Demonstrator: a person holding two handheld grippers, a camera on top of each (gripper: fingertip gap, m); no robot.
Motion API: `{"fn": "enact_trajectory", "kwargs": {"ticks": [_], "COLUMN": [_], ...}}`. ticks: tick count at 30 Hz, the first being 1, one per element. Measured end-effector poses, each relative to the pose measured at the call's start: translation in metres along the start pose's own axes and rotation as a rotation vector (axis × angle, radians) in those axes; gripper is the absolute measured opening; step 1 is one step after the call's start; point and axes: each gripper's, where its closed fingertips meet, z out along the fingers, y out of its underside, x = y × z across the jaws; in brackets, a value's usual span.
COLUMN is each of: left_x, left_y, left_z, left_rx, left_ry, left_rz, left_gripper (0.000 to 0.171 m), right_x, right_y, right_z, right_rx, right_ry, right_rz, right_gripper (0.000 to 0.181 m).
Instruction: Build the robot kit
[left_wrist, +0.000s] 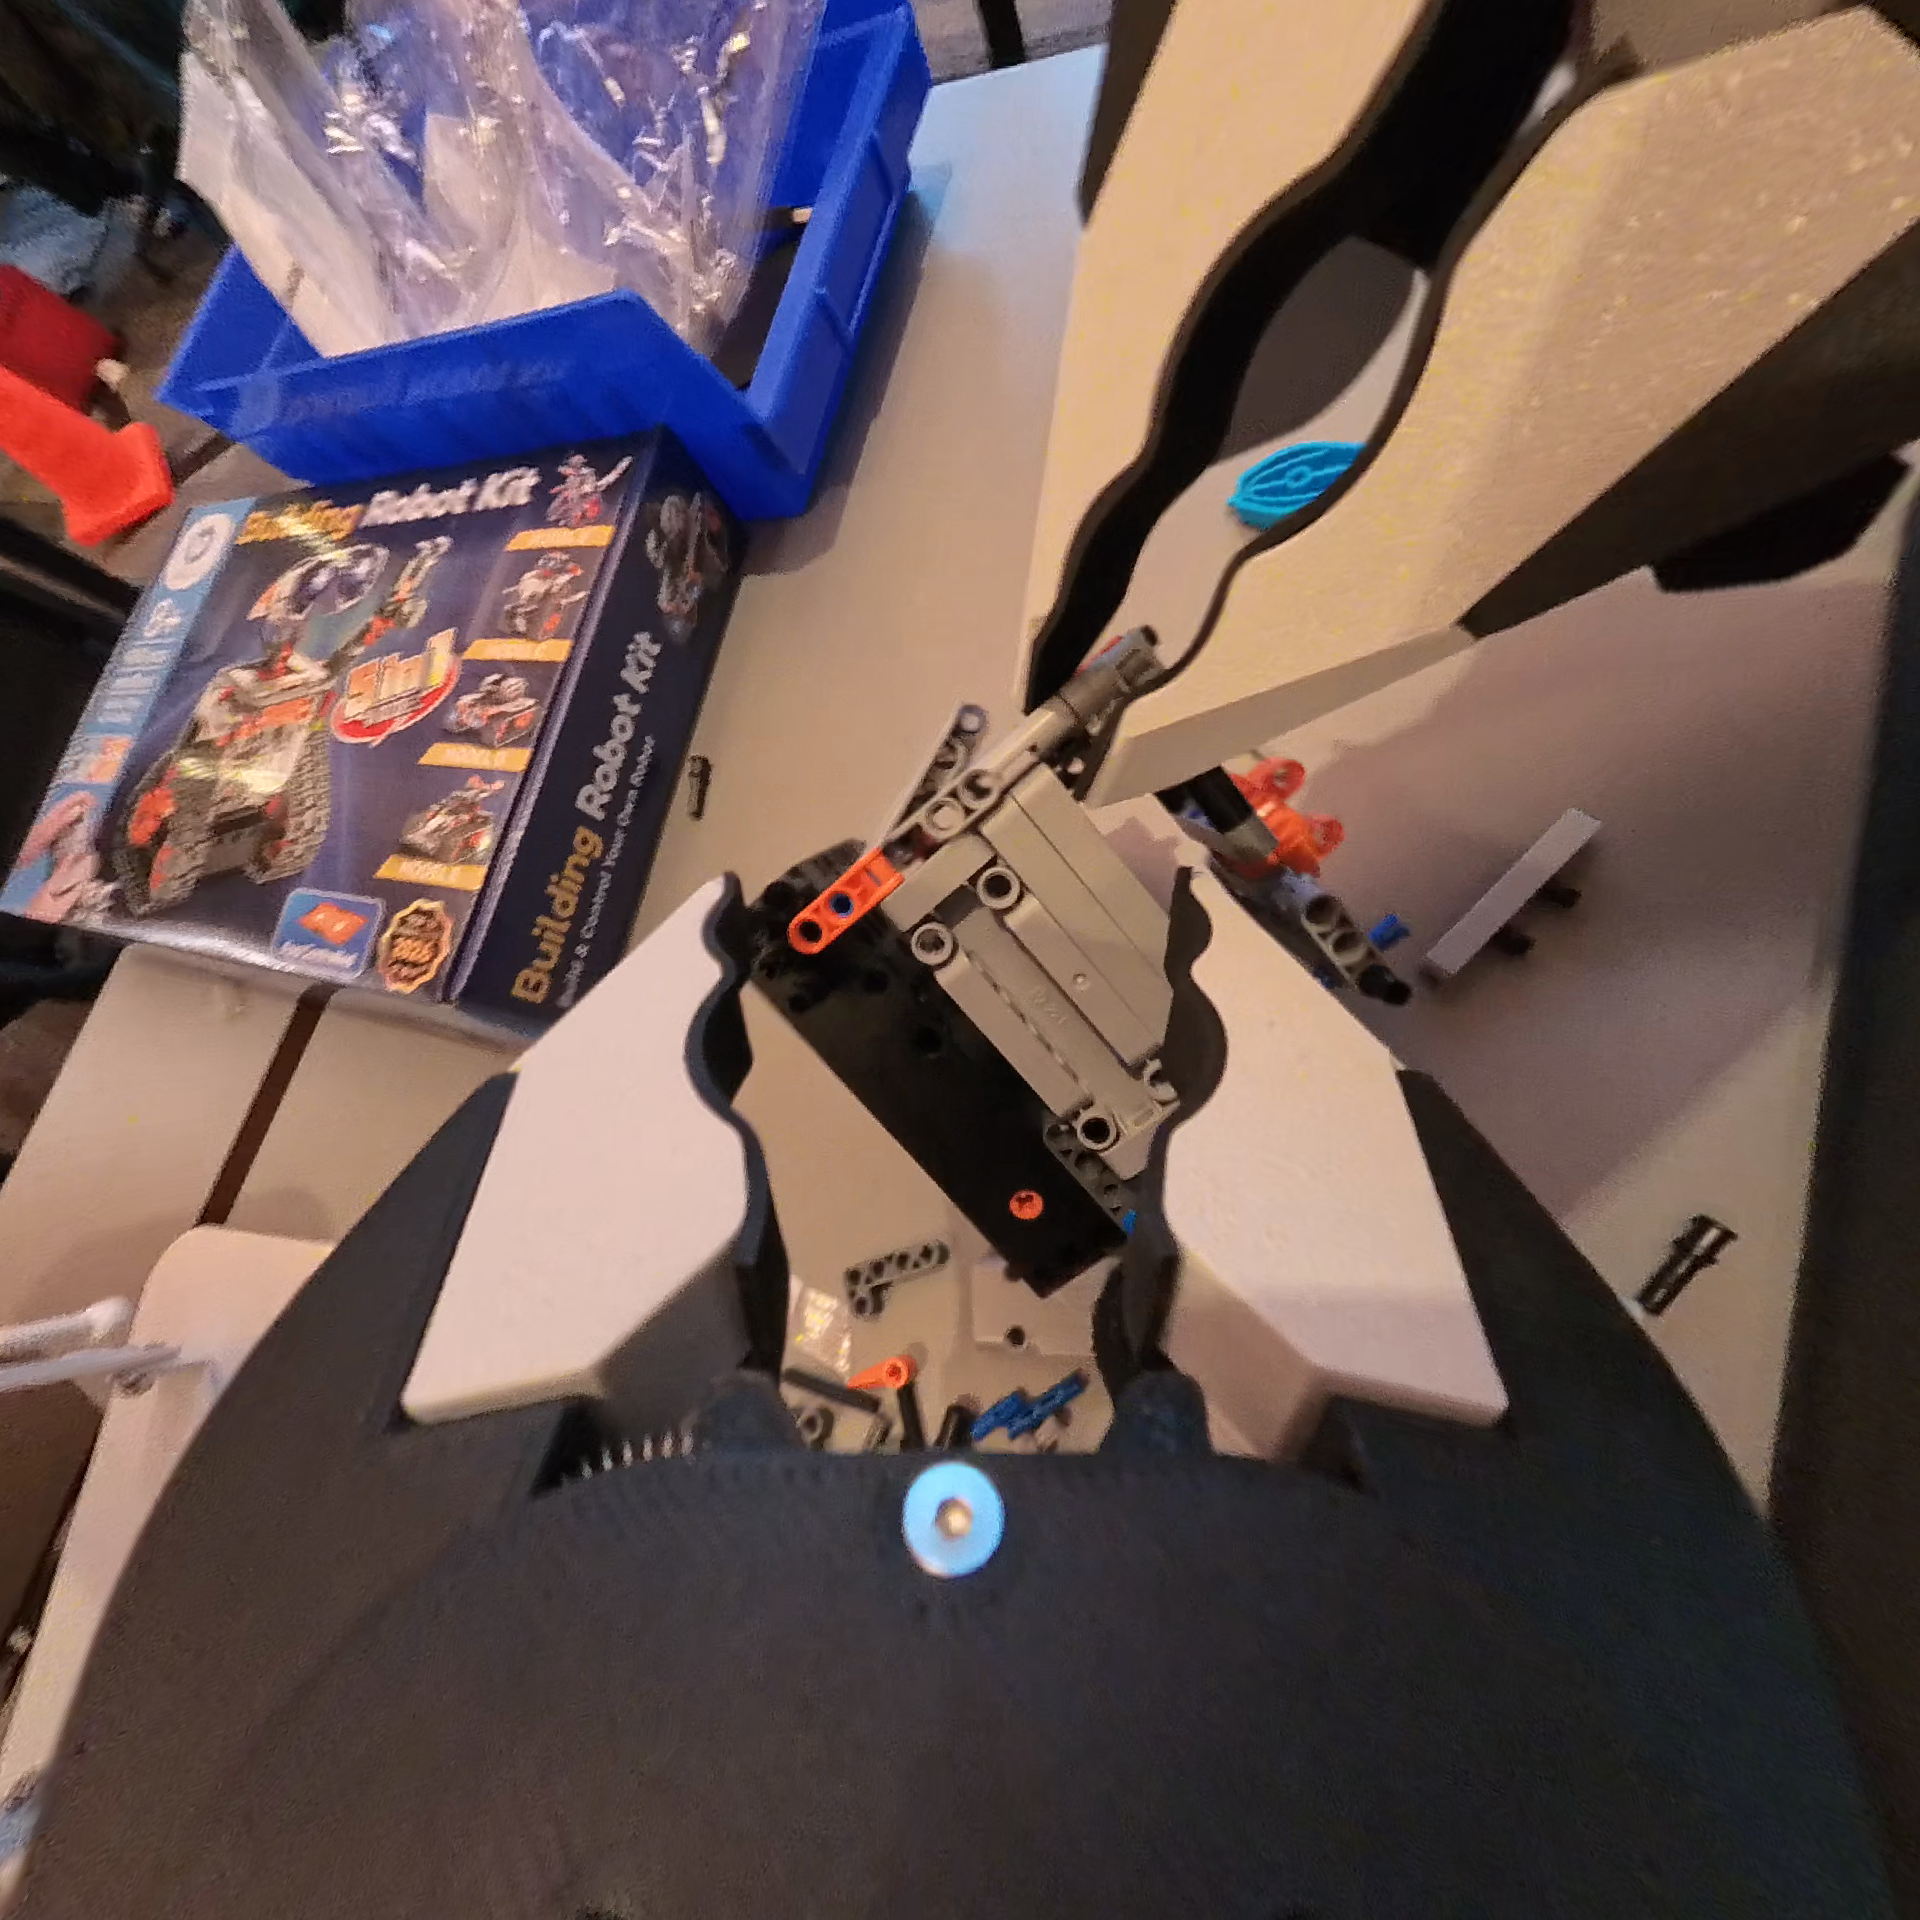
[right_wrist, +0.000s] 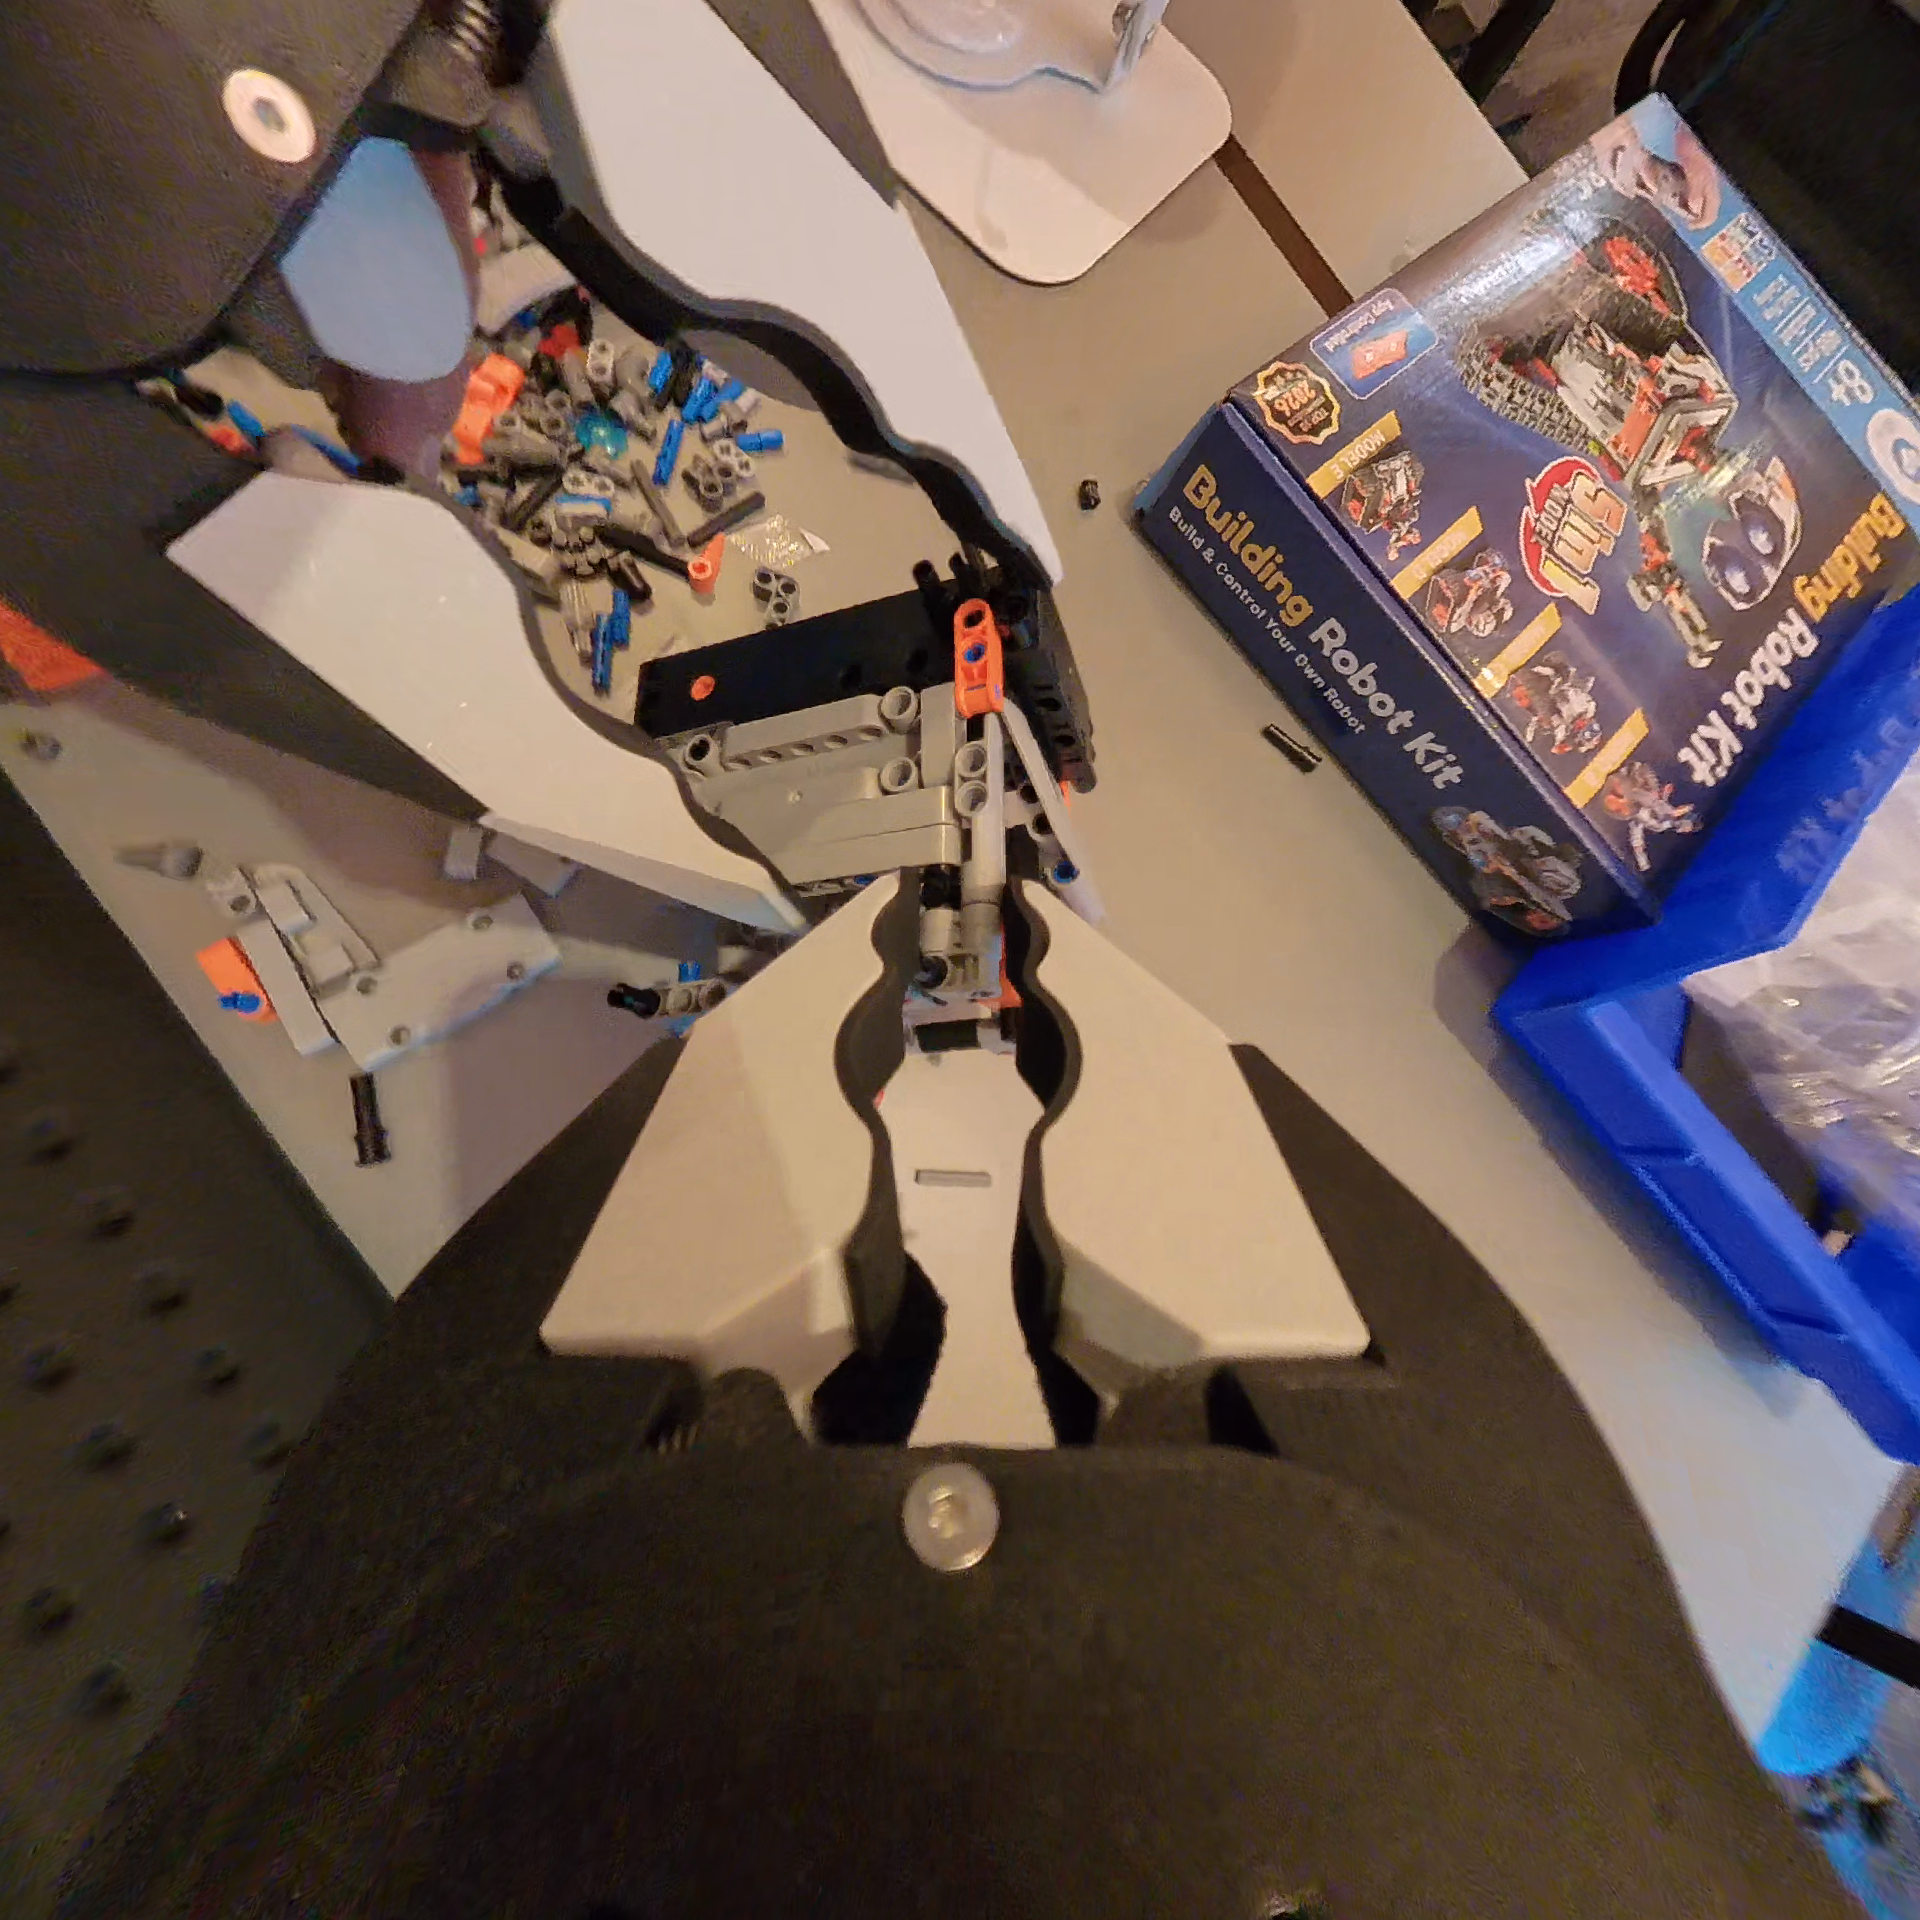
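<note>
Left wrist view: my left gripper clamps the black-and-grey brick assembly between its jaws, with the kit box and blue bin off to the left.

Right wrist view: my right gripper pinches the grey beam projecting from that assembly, loose pieces lying beyond-left; I judge a steady, square grip matters here.

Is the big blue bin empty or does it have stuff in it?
It has stuff in it. The blue bin is stuffed with crinkly clear plastic bags that poke above its rim.
</note>
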Motion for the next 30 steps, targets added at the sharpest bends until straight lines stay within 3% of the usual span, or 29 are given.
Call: {"fn": "enact_trajectory", "kwargs": {"ticks": [5,11,16,23,30], "left_x": [-0.008,0.008,0.007,0.01,0.014], "left_y": [0.012,0.046,0.045,0.046,0.045], "left_z": [-0.014,0.008,0.009,0.017,0.031], "left_rx": [-0.085,-0.295,-0.28,-0.319,-0.382], "left_ry": [-0.046,0.024,0.065,0.118,0.161], "left_rz": [-0.03,-0.037,-0.102,-0.141,-0.152], "left_gripper": [0.088,0.094,0.083,0.08,0.079], "right_x": [-0.006,-0.012,-0.023,-0.022,-0.015], "right_y": [0.008,0.004,0.003,0.012,0.026], "right_z": [0.008,0.011,0.013,0.017,0.019], "right_rx": [0.055,0.127,0.132,0.108,0.056], "right_ry": [0.014,0.047,0.074,0.066,-0.123], "right_rz": [0.135,0.228,0.202,0.232,0.332], "right_gripper": [0.013,0.013,0.013,0.012,0.012]}}
